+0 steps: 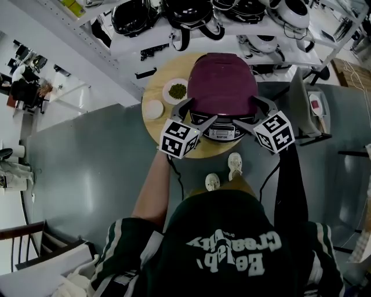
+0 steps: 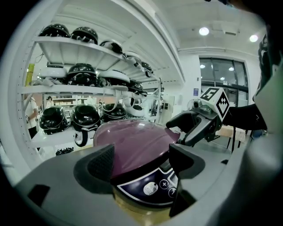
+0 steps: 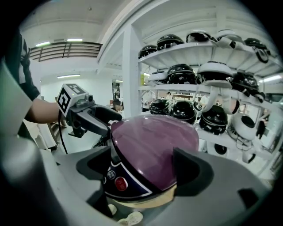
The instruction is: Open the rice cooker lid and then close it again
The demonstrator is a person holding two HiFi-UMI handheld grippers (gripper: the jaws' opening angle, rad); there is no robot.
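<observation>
A rice cooker with a purple lid stands on a round wooden table, its lid down. My left gripper is at the cooker's front left corner and my right gripper at its front right corner. Both are open. In the left gripper view the jaws straddle the lid's front edge and the dark control panel. The right gripper shows beyond. In the right gripper view the jaws straddle the lid the same way, with the left gripper across it.
A small plate of green bits and a white dish sit on the table left of the cooker. White shelves with dark helmets stand right behind. A grey board with an iron stands to the right.
</observation>
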